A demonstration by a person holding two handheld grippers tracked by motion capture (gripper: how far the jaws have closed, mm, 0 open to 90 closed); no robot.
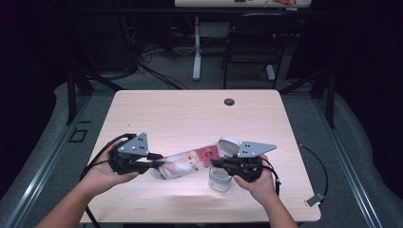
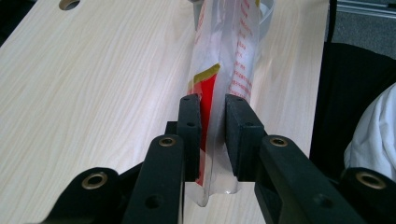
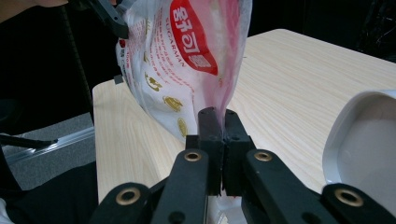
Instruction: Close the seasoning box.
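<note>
A: While the left hand-held gripper [image 1: 159, 164] pinches one end of the clear printed bag [image 1: 187, 162], how do its jaws stand?

B: Narrow, pressed on the bag's flat edge. In the left gripper view the left hand-held gripper [image 2: 214, 122] clamps the plastic, and the bag [image 2: 229, 56] runs away from the jaws over the desk [image 2: 93, 84].

A: And the right hand-held gripper [image 1: 219, 164]?

B: Its jaws are closed tight on the other end. In the right gripper view the right hand-held gripper [image 3: 218, 122] nips the pinkish edge, and the bag [image 3: 177, 60] rises from there with its red label up.

A: So where does the bag sit?

B: Between the two, stretched nearly level above the desk [image 1: 190, 114], near its front edge.

A: Anything close by?

B: A small clear jar [image 1: 220, 178] stands on the desk just under the right hand-held gripper. A white lid [image 1: 229, 146] lies just behind it; its rim shows at the right of the right gripper view [image 3: 359, 140].
</note>
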